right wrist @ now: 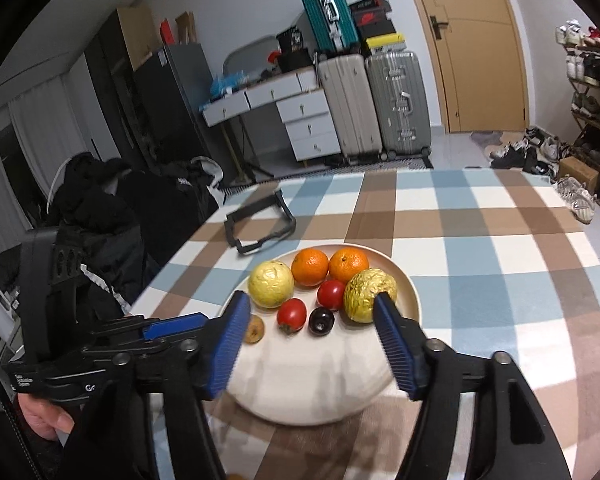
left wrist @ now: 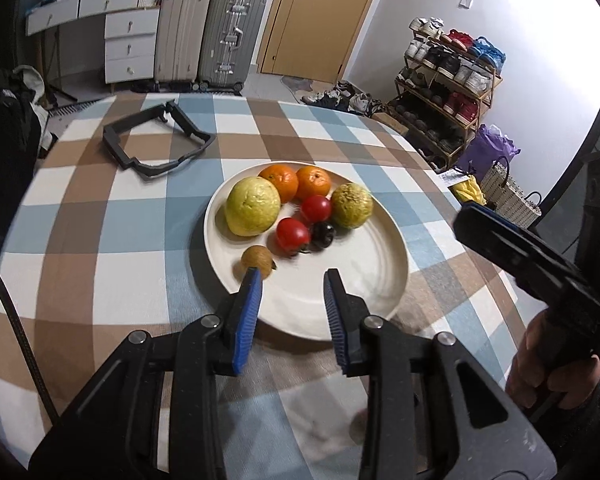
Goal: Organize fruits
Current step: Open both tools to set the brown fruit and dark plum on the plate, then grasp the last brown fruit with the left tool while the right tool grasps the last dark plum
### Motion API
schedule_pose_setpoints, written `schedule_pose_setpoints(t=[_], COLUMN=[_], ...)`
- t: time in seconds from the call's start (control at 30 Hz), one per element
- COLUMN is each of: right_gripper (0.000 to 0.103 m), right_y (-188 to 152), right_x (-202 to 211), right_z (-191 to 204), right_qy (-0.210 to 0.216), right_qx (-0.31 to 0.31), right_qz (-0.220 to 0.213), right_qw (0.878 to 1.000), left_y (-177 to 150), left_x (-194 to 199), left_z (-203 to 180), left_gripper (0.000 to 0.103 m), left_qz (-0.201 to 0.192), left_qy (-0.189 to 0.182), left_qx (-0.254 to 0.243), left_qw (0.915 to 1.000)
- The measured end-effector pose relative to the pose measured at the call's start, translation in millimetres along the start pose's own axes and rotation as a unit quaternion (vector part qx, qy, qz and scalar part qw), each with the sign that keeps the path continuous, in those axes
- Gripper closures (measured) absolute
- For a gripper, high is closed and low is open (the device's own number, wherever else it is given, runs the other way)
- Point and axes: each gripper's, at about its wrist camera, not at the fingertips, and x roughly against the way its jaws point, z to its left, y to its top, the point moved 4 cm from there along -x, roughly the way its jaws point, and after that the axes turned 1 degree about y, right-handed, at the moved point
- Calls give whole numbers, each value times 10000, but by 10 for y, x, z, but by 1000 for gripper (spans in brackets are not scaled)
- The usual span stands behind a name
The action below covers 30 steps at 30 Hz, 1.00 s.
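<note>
Both claws hang over the near rim of the plate, gripping nothing. Left claw stands narrowly parted, its left pad's tip covering part of a small brown fruit. Right claw gapes wide, its right pad hiding the edge of one yellow-green fruit.

On the plate's far half lie another yellow fruit, two oranges, two tomatoes and a dark fruit, slightly blurred. A black frame lies apart on the checked desk.
</note>
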Motion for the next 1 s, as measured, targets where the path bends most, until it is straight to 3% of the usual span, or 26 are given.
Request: schedule_pose_setpoints(t=[0.23,0.43,0.53,0.7,0.8,1.0], right_gripper=[17,6,3,2,1,1], right_y=[-108,-261,-352,-551,-673,-917], right_x=[518,860,968,1078,1092,1042], right_z=[145,245,277,280,260,235], right_qy=[-50,-166,-208,-290,-323,-383], right_qx=[105,175,192,140,61,-8], right_qz=[-419,-661,-687,-608,-508,-263], right_qw=[9991,9975,9972,9976,9982,9989], left_y=[-119,-273,-377,-571,-694,-924], left_x=[370,660,770,886,923,899], left_z=[-229,-384,-426,-415,-383,-294], left_gripper=[59,35,21,16,1,1], left_qz=[-215,-472,-564,-618,-633,-584], left_qy=[31,137,236,339,414,570], left_qx=[-122,-215,-200,-123,-48,-47], left_qw=[9997,9986,9979,9974,9971,9967])
